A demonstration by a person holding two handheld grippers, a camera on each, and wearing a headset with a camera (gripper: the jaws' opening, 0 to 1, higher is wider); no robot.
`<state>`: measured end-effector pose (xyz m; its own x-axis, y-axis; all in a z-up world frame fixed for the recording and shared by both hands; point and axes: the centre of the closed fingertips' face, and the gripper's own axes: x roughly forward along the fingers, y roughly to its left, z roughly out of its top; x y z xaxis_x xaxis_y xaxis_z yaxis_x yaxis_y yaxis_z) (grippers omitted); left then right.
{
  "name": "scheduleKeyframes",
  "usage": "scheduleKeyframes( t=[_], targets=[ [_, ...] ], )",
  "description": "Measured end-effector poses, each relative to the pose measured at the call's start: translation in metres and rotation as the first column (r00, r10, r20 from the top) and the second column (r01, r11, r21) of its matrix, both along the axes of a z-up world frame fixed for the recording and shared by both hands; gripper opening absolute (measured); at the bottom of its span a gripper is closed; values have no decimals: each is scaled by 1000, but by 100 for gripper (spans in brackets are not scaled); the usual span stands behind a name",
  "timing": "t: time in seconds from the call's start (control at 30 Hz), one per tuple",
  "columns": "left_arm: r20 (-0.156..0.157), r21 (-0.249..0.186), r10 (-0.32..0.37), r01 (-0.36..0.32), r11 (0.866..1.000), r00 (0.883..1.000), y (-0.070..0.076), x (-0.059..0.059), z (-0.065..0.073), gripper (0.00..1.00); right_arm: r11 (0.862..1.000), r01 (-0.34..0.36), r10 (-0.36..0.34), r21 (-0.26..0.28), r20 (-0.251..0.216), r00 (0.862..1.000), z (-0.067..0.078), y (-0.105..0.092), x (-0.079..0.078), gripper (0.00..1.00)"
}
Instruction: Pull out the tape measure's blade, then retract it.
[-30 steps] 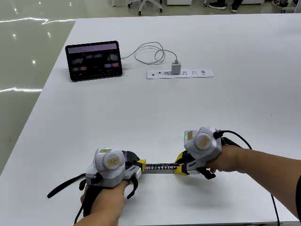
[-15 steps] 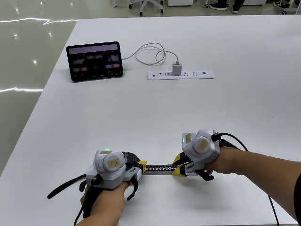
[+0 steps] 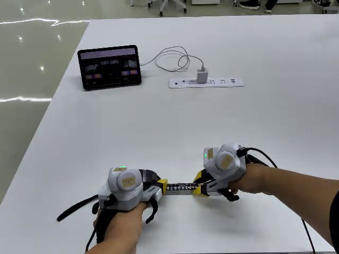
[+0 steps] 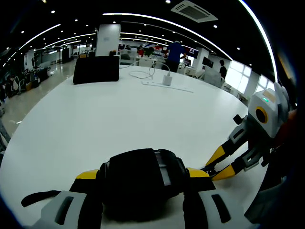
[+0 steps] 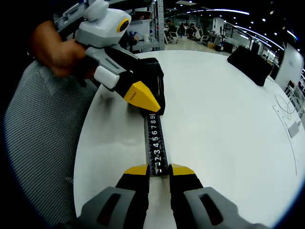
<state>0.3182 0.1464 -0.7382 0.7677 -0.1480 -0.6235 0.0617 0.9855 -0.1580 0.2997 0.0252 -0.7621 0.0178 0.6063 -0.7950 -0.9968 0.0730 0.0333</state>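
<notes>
The black tape measure case (image 3: 150, 178) lies near the table's front edge, and my left gripper (image 3: 159, 186) is shut on it. In the left gripper view the case (image 4: 140, 181) sits between the yellow-tipped fingers (image 4: 86, 174). A short stretch of black blade (image 3: 181, 187) with white numbers runs right from the case. My right gripper (image 3: 197, 189) is shut on the blade's end. The right gripper view has the blade (image 5: 154, 143) running from my right gripper (image 5: 158, 170) to the case (image 5: 153, 86). The right gripper (image 4: 221, 164) also comes in from the right of the left gripper view.
A dark tablet (image 3: 109, 66) stands at the back left of the white table (image 3: 159, 127). A white power strip (image 3: 206, 82) with a charger and looped cable (image 3: 169, 57) lies behind the middle. A black strap (image 3: 77, 207) trails left of my left hand.
The right gripper has moved left toward the case, and the exposed length of blade has become shorter. The left gripper has stayed put on the case.
</notes>
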Motion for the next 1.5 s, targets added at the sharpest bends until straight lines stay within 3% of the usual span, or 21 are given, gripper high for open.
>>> scheduleKeyframes(
  t=[1.5],
  targets=[
    [-19,-35,-23,22,999,1000,0,0,0,64,1000,18,-18,-6,-27,999,0,30,-1,11]
  ],
)
